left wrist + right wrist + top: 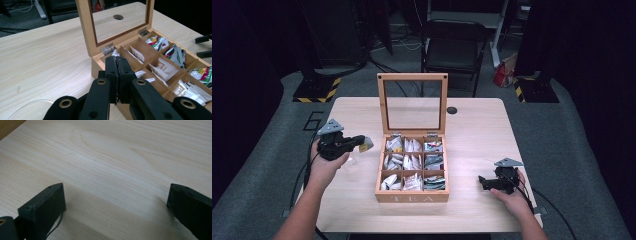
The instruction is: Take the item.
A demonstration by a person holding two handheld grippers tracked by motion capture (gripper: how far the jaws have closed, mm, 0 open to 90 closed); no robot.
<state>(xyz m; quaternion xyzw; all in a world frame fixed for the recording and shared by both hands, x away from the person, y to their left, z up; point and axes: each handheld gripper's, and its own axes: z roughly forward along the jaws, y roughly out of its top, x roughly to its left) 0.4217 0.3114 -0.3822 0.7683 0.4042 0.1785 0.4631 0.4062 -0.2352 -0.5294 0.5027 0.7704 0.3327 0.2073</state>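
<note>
A wooden tea box (412, 196) stands mid-table with its glass lid (413, 104) upright. Its nine compartments hold tea sachets (413, 162), white and brown ones (162, 70) and green-and-red ones (156, 41). My left gripper (362, 144) hovers just left of the box, level with its back row. The jaws (117, 67) are pressed together on a small pale sachet (366, 144), which is edge-on in the left gripper view. My right gripper (484, 182) rests low on the table right of the box, open, with bare wood between its fingers (45, 207).
A faint clear round rim (25, 105) lies on the table under my left gripper. A dark cable hole (452, 110) sits near the table's far edge. A black chair (454, 47) stands behind the table. The right gripper's jaws (203, 39) show beyond the box.
</note>
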